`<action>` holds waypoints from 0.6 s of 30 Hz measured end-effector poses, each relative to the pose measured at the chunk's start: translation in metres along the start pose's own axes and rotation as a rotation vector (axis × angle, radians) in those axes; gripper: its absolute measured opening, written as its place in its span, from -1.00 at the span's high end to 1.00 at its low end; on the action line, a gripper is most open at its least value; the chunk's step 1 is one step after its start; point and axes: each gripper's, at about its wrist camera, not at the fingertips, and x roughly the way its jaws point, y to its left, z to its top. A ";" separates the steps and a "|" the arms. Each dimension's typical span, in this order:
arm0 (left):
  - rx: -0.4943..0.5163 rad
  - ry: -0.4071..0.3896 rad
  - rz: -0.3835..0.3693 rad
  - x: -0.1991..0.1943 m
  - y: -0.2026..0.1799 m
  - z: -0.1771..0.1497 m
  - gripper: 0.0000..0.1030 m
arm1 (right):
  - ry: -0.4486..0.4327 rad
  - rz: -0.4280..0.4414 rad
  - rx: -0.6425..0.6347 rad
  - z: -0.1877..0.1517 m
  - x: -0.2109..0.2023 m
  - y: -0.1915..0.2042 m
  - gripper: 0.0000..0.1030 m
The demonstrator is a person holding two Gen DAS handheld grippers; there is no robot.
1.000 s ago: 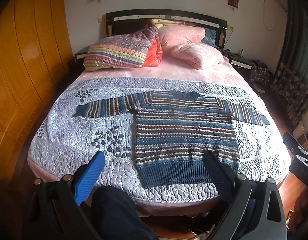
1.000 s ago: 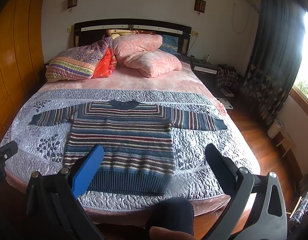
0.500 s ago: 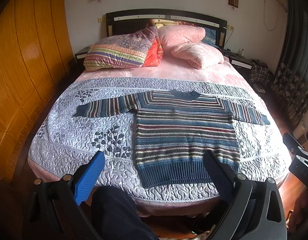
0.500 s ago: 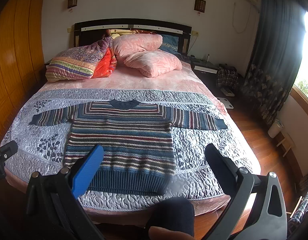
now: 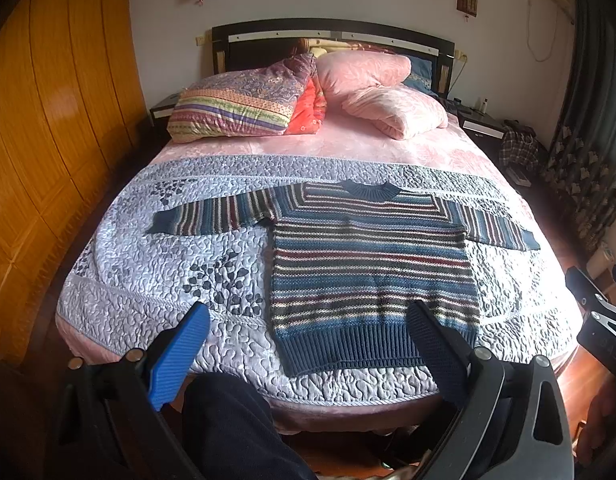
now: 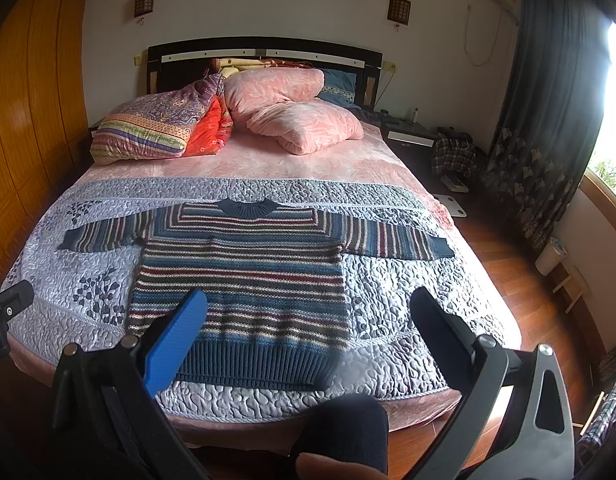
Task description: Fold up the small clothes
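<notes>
Lying flat on the quilt (image 5: 156, 264), sleeves spread, the sweater (image 5: 367, 264) is reaching nearly to the foot edge. Left gripper (image 5: 308, 340) and right gripper (image 6: 308, 320) are hovering off that edge, jaws wide, empty.

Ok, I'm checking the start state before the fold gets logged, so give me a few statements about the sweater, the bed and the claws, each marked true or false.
1. The striped sweater lies flat with both sleeves spread out. True.
2. The left claw is shut on the sweater's hem. False: it is open and holds nothing.
3. The right claw is open and empty. True.
4. The sweater rests on the pink pillows. False: it lies on the grey quilt, nearer the foot of the bed.
5. The sweater's collar points toward the headboard. True.
</notes>
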 end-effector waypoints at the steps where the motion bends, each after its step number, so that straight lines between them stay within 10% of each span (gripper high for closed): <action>1: 0.000 0.000 0.001 0.000 0.000 0.000 -0.92 | 0.000 0.000 0.000 0.000 0.000 0.000 -0.95; 18: -0.001 -0.005 0.001 -0.001 -0.002 0.002 -0.92 | -0.003 0.001 -0.005 0.000 0.001 0.000 -0.95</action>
